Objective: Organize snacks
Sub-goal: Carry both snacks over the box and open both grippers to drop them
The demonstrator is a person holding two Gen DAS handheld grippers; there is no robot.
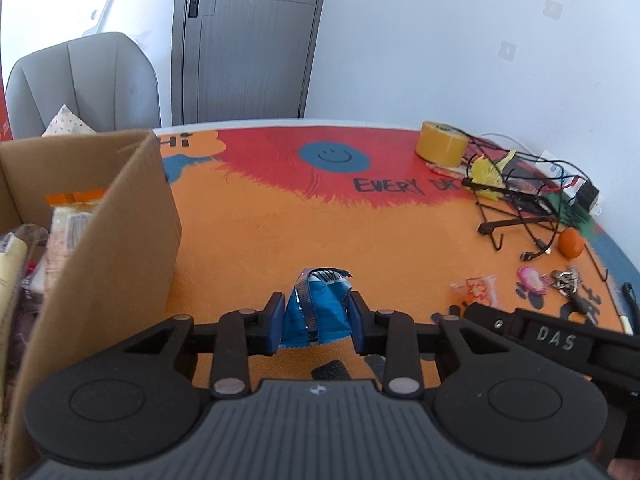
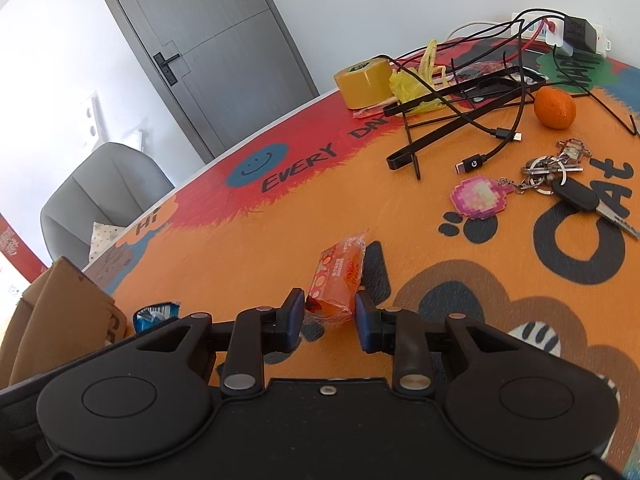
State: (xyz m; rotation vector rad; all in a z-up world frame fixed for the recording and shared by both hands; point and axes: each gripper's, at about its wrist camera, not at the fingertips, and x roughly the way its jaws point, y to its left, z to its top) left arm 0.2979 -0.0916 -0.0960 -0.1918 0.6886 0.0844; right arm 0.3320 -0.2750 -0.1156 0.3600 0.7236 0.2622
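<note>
Now we hold a snack in each tool. Our left tool (image 1: 317, 316) is clamped on a blue snack packet (image 1: 316, 312), crumpled between the pads and lifted clear of the orange tabletop (image 1: 280, 232), just right of the cardboard box (image 1: 120, 216). Our right tool (image 2: 330, 316) has its pads either side of the near end of an orange snack packet (image 2: 340, 276); they look pressed against the wrapper, though the far end of the packet seems to lie on the tabletop, so we judge this grip to be only just made.

We judge the step in hand to be carrying the blue packet into the box, where other wrapped snacks (image 1: 68, 216) already lie. The next move calls for swinging the left tool further left and above the box wall, then letting the pads part over the pile. The orange packet would follow by the same route.

Much of the box is cut off at the left edge, so we cannot tell how full it is. Print on both wrappers is too small to read. To the far right lie a roll of yellow tape (image 2: 364, 80), a tangle of cables (image 2: 480, 100), a mandarin (image 2: 554, 106) and keys (image 2: 560, 184), well apart from both packets.
</note>
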